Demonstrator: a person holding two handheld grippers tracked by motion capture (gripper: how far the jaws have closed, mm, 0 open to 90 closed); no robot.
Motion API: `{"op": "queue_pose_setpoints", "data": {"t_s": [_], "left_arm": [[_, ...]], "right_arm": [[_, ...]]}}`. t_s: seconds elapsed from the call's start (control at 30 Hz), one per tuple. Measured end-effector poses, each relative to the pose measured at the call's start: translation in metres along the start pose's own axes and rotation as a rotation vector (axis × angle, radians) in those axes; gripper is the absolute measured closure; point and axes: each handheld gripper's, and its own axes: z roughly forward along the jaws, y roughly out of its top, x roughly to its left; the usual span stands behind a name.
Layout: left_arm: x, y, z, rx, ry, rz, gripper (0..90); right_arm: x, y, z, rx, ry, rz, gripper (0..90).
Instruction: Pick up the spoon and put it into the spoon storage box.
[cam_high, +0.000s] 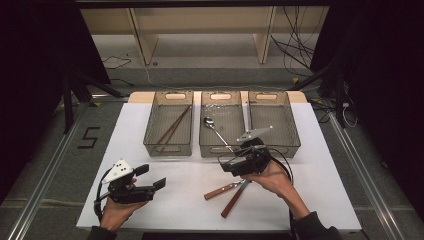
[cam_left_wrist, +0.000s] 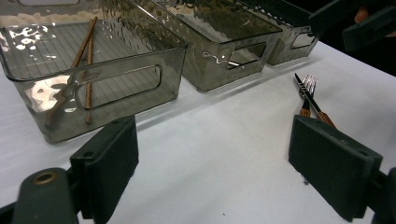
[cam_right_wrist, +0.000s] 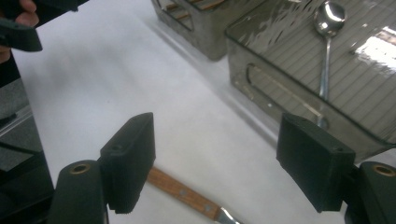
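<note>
Just below right tool (cam_right_wrist: 215, 163): fork (cam_right_wrist: 184, 193) (wooden-handled).

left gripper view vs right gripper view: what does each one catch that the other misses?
Left gripper view: fork tines crossed by the knife blade, and the third bin's front. Right gripper view: the spoon lying in the middle bin, plus one wooden handle between the right gripper's open jaws. Both: white table, chopsticks in their bin.

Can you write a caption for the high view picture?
Right gripper hovers open above wooden-handled cutlery before three bins.
</note>
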Motion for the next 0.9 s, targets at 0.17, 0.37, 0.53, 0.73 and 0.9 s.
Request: {"op": "queue_pose_setpoints", "data": {"t_s": [0.17,0.37,0.53,0.73,0.9], "left_arm": [[0.000,0.000,0.000,0.001,0.000,0.000,15.7],[0.000,0.000,0.000,0.000,0.000,0.001,15.7],[0.000,0.000,0.000,0.000,0.000,0.001,15.7],[0.000,0.000,0.000,-0.002,0.000,0.001,15.7],[0.000,0.000,0.000,-0.001,0.000,0.001,15.7]], "right_arm": [[0.008,-0.007,0.004,0.019,0.015,-0.004,28.5],[0.017,-0.015,0.010,0.031,0.027,-0.013,28.8],[0.022,-0.022,0.015,0.038,0.035,-0.006,29.1],[0.026,-0.027,0.018,0.042,0.047,-0.004,29.1],[0.029,-0.030,0.019,0.038,0.053,0.001,29.3]]}}
